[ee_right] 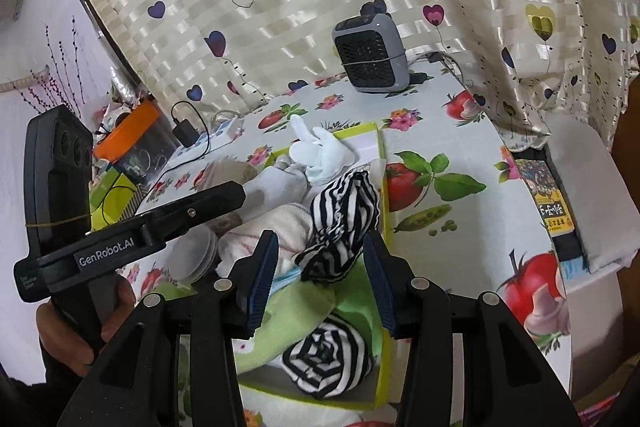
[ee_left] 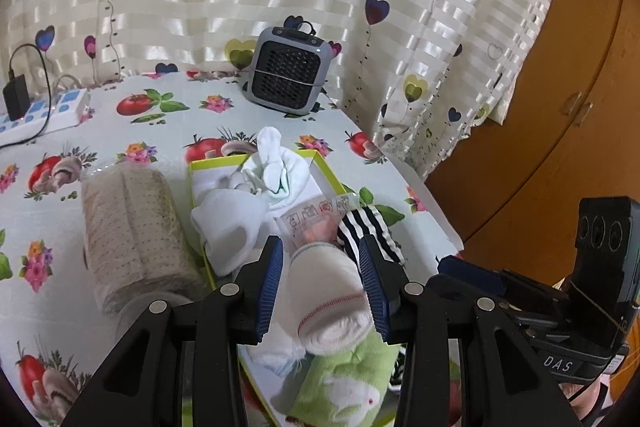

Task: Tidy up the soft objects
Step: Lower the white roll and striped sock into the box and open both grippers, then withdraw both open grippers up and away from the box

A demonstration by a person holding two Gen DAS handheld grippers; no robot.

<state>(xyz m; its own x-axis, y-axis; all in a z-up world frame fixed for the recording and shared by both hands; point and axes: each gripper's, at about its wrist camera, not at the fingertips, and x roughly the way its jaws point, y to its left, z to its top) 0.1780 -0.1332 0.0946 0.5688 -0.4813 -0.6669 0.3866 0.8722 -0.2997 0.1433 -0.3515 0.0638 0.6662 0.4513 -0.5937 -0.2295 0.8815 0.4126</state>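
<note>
A yellow-green box (ee_left: 256,159) on the table holds soft things. My left gripper (ee_left: 321,247) is shut on a rolled white sock (ee_left: 328,303) with red stitching, just above a green rabbit towel (ee_left: 348,387). White socks (ee_left: 276,167) fill the box's far end. In the right wrist view my right gripper (ee_right: 320,239) stands open over the box (ee_right: 360,131). A crumpled black-and-white striped cloth (ee_right: 340,223) lies loose between and beyond its tips. A striped roll (ee_right: 328,351) rests on the green towel (ee_right: 304,307) below. One of the left gripper's fingers (ee_right: 208,201) reaches in from the left.
A beige roll in plastic (ee_left: 132,235) lies left of the box. A grey fan heater (ee_left: 288,71) stands at the back by the curtain. A power strip with charger (ee_left: 40,111) sits far left. The table edge (ee_left: 432,203) and a wooden cabinet (ee_left: 560,107) are right.
</note>
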